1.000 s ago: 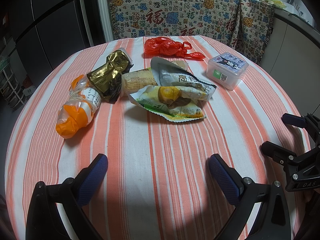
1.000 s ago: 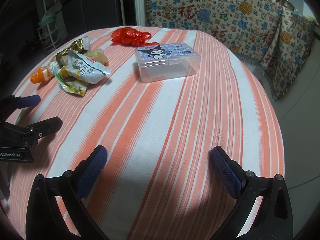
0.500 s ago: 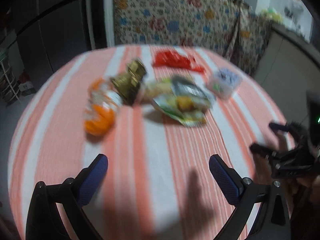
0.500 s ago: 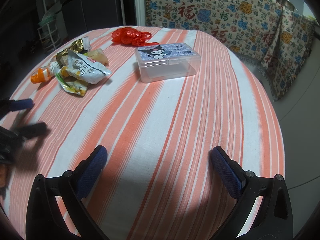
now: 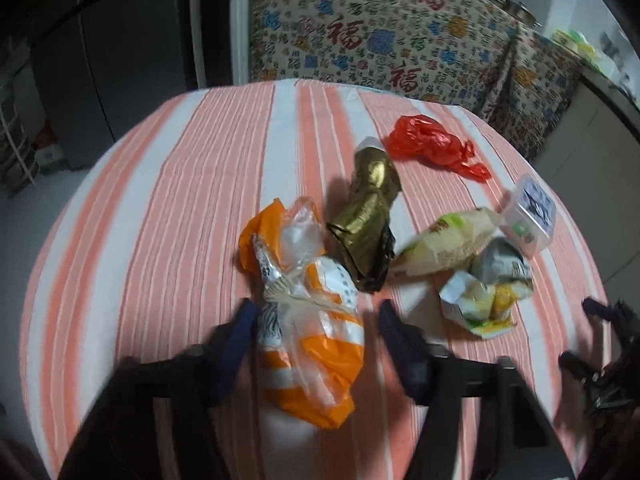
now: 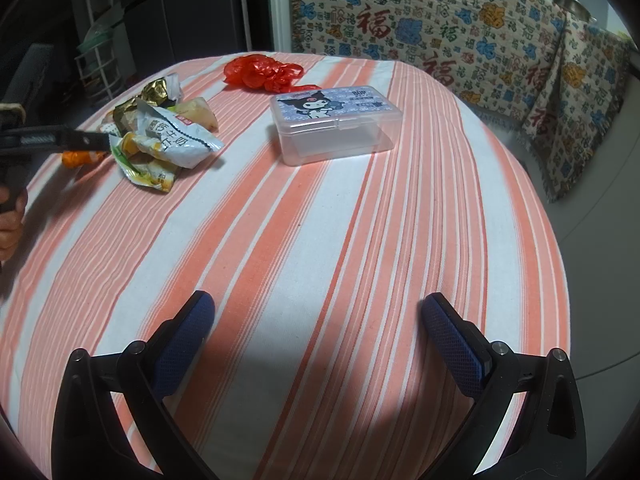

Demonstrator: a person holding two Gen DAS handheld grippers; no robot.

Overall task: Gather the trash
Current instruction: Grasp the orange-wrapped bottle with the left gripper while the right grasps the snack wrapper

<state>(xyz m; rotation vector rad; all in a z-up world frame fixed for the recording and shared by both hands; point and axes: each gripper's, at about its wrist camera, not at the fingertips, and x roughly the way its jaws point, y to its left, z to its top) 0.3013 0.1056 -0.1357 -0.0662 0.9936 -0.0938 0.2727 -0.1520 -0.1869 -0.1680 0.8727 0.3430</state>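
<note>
Trash lies on the round striped table. An orange and white plastic bag sits between the fingers of my left gripper, whose jaws are narrowed around it; a firm grip is unclear. Beyond it lie a gold wrapper, a red plastic bag, a beige snack packet and a silver and yellow snack bag. My right gripper is open and empty over bare cloth near the table's front. From there the snack bags and the red bag lie far left.
A clear plastic box with a cartoon lid stands near the table's middle right; it also shows in the left wrist view. A patterned cloth covers furniture behind the table. Dark cabinets stand to the left.
My left gripper has moved forward and left to the orange bag, and its fingers have narrowed around it. My right gripper has not moved.
</note>
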